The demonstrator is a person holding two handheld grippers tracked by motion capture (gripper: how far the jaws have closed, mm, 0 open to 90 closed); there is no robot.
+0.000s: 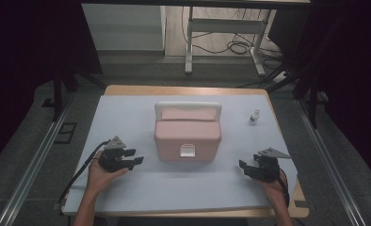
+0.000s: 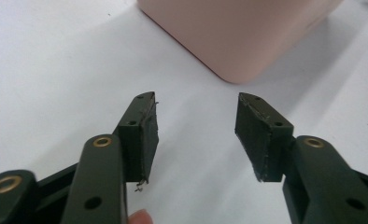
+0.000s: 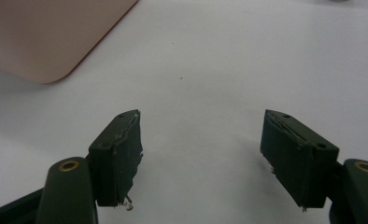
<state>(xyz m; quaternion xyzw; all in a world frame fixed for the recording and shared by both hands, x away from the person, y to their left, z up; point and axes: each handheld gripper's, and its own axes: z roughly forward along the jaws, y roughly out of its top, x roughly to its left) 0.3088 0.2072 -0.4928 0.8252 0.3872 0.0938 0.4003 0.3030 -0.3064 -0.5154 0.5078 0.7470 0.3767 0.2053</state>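
A pink box with a white handle and a white front latch stands shut in the middle of the white table cover. My left gripper rests low at the box's front left, jaws open and empty; in the left gripper view the box's rounded corner lies just ahead of the gap. My right gripper sits at the front right, jaws wide apart with nothing between them; the box's corner is up and to the left there.
A small white dropper bottle stands to the right of the box near the back. The wooden table edge shows beyond the cover. Desk legs and cables lie on the floor behind.
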